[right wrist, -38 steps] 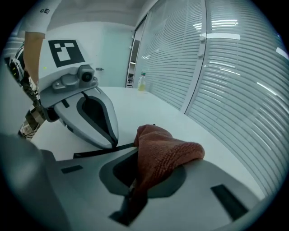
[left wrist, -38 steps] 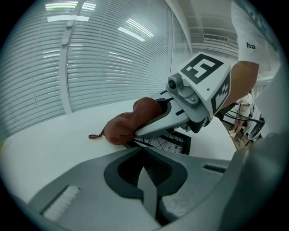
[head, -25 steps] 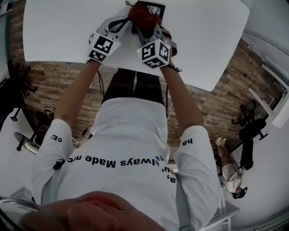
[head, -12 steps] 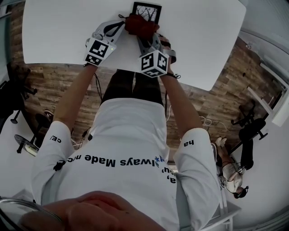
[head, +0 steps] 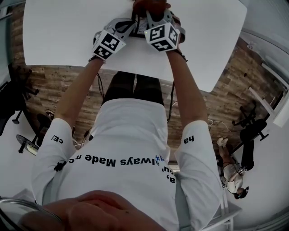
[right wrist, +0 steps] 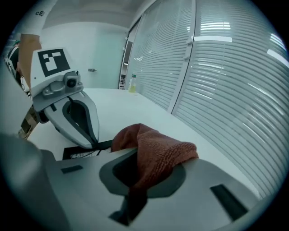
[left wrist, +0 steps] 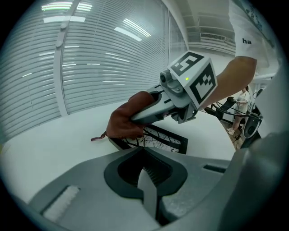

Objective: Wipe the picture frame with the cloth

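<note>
The rust-red cloth is bunched in my right gripper, which is shut on it. In the left gripper view the cloth presses on the far corner of the black picture frame, which lies flat on the white table. The right gripper slants down onto it. My left gripper pinches the frame's near edge, jaws shut. In the head view both grippers, left and right, sit at the top edge. They hide the frame, and only a scrap of cloth shows.
Slatted blinds run along the far side of the table. A small bottle stands far off near the blinds. The table's near edge is by the person's legs, with wood floor and office chairs around.
Both grippers have moved farther across the table, away from the person. The cloth and frame, plainly seen earlier, are now almost hidden at the head view's top edge.
</note>
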